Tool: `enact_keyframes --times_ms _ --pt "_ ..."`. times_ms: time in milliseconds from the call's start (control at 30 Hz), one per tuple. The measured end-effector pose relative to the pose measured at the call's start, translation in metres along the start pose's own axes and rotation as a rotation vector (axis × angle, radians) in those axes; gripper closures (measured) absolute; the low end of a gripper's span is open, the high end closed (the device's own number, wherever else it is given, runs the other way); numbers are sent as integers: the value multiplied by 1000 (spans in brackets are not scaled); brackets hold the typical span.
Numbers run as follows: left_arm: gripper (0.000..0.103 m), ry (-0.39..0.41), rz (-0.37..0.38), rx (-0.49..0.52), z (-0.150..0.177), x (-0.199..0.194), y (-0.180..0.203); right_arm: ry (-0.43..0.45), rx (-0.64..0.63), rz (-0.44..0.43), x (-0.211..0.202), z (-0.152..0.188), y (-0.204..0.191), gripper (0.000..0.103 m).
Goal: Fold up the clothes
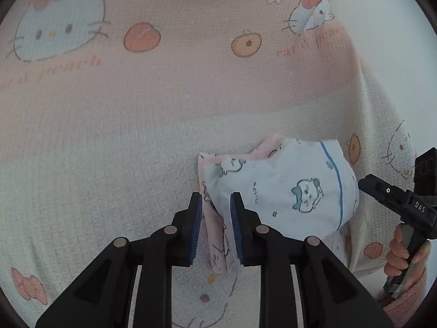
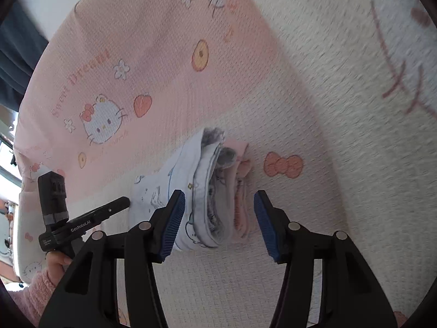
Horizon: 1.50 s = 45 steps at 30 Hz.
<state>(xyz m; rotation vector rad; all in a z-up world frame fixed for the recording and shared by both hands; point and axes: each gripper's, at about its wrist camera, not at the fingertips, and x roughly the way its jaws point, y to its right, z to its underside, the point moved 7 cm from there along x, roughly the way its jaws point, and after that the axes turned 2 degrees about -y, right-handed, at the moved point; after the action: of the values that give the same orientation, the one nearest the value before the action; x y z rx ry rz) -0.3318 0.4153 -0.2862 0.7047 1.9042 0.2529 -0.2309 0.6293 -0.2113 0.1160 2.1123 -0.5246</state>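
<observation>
A folded bundle [image 2: 207, 191] of white and pink printed clothes lies on a cat-print blanket [image 1: 109, 136]. The left claw [image 1: 216, 227] stands narrowly parted around the bundle's pink edge, pads not pressing. The right claw [image 2: 218, 224] gapes wide, straddling the bundle's end, holding nothing.

both wrist cameras look steeply down, close over the bedspread [image 1: 109, 136], sharing the folded clothes [image 1: 286, 191] from opposite sides.

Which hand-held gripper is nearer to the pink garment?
Left. The left hand-held gripper has the pink garment between its fingers; the right hand-held gripper straddles the whole folded stack, fingers apart from it.
</observation>
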Motion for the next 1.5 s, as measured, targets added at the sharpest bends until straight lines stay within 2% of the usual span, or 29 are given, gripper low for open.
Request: enact_keyframes --times_ms 100,167,200,233,300,333,367,433,467,567,600,667,733,767,800,867,900,967,1033,1067,1133,1233,1267,1300,1400,1433,1500 --pt "80 44 80 69 -11 -7 27 22 -99 23 0 -3 -25 49" --pt "80 11 125 119 -8 3 48 24 -178 27 4 -4 -45 51" --pt "80 -7 145 141 -7 9 57 13 -203 37 10 -2 -50 55" --pt "80 -39 146 132 -4 18 60 -12 -212 57 22 1 -48 58" --pt "80 -92 119 128 5 34 55 -63 -230 96 46 8 -46 59" --pt "80 -109 81 132 11 40 48 -77 -236 108 55 11 -42 59" --pt "80 -128 69 130 15 43 41 -82 -224 92 59 12 -36 59" --pt "90 -147 54 127 21 46 29 -104 -155 17 64 14 -23 54" --pt "98 -148 50 127 22 45 24 -112 -117 -17 65 16 -17 53" --pt "100 -159 46 125 22 40 16 -93 -36 -90 59 18 -7 50" --pt "100 -155 24 142 21 37 18 -81 -10 -111 54 18 -5 50" --pt "100 -146 0 158 20 29 22 -26 16 -106 38 15 0 50" --pt "97 -121 12 152 16 19 25 -5 22 -83 27 13 4 50" --pt "91 -96 35 154 15 12 29 -1 23 -73 23 12 5 50" --pt "76 -79 70 161 17 5 33 -12 8 -43 24 12 6 50" --pt "57 -76 104 192 23 1 43 -65 -47 60 34 16 8 50" --pt "57 -79 100 216 27 0 46 -70 -48 74 35 16 11 50" --pt "57 -111 -65 330 31 12 41 -80 -46 115 37 16 16 51" --pt "57 -150 -145 389 42 15 30 -96 -36 196 39 13 26 51" --pt "55 -155 -137 372 43 11 25 -105 -39 223 40 13 29 51" --pt "55 -124 -131 324 35 -7 17 -90 -39 216 34 11 26 51" --pt "55 -67 -37 340 30 -29 30 13 -48 121 6 7 2 50" --pt "55 -73 -39 368 30 -27 36 22 -76 86 1 8 -11 50" --pt "55 -94 -65 402 33 -20 39 12 -115 76 2 12 -22 50" --pt "53 -199 -155 467 41 8 39 -79 -249 152 24 28 -43 50" --pt "52 -218 -144 451 48 9 33 -105 -236 177 29 30 -37 50" --pt "52 -199 -125 369 43 -6 23 -128 -147 159 31 32 -22 50"
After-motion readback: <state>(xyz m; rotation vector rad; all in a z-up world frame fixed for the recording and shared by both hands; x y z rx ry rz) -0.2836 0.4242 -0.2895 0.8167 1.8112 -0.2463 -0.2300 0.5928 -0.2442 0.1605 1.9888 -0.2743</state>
